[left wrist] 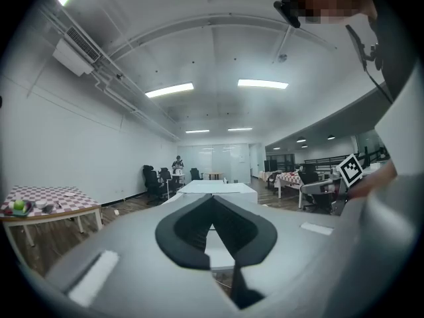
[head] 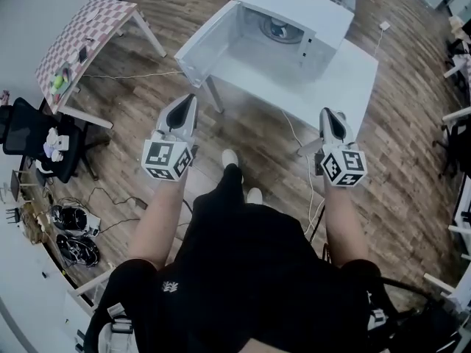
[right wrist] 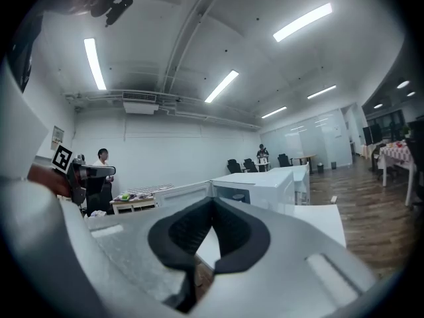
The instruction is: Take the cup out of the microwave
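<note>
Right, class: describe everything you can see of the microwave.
The microwave is a white, boxy oven that looks like painted metal. It stands upright on a white table. Its door is swung wide open towards the head view's left. Inside the lit cavity sits a cup. Only the table touches it.

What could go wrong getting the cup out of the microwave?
The left gripper and right gripper are both shut; pushed in like that, they might knock the cup over inside the microwave. The open door sticks out on the left and could get bumped. The floor cable could trip the person.
</note>
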`<action>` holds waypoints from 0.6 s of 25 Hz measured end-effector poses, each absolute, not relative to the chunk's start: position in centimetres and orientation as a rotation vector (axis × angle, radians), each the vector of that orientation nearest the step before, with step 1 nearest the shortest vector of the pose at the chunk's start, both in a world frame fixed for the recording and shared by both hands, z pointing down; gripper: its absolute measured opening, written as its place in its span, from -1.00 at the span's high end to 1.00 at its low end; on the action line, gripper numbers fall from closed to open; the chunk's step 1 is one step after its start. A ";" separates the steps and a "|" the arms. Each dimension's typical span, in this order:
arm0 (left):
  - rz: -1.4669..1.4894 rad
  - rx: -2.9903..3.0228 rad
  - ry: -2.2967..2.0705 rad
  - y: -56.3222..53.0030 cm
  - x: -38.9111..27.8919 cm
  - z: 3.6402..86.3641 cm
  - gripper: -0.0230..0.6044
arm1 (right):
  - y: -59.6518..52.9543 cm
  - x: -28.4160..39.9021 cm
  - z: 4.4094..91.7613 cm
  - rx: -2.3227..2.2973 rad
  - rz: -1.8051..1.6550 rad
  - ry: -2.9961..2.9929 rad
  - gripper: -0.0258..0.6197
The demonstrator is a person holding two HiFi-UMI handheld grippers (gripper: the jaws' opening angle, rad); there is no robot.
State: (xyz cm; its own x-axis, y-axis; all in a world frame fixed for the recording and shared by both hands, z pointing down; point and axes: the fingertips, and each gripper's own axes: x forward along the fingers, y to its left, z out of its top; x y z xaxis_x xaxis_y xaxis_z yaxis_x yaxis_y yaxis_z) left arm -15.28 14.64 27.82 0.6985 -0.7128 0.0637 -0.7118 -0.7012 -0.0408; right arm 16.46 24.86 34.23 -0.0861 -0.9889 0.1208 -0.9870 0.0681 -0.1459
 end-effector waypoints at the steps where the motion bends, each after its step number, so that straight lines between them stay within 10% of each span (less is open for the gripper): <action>1: -0.122 -2.886 1.209 14.2 -15.1 28.1 0.93 | 24.4 16.5 34.4 -2.116 -0.297 2.289 0.92; 15: -0.107 -2.950 1.033 5.4 -8.0 28.9 0.93 | 17.0 18.8 34.6 -2.165 -0.306 2.243 0.92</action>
State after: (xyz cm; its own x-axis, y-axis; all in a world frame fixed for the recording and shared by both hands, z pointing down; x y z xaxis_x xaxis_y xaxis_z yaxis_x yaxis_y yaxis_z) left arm -8.05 5.38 28.89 0.7795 -0.6236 0.0597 -0.6227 -0.7817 -0.0355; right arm 18.79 16.99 34.57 -0.0449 -0.9907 0.1285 -0.9889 0.0259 -0.1463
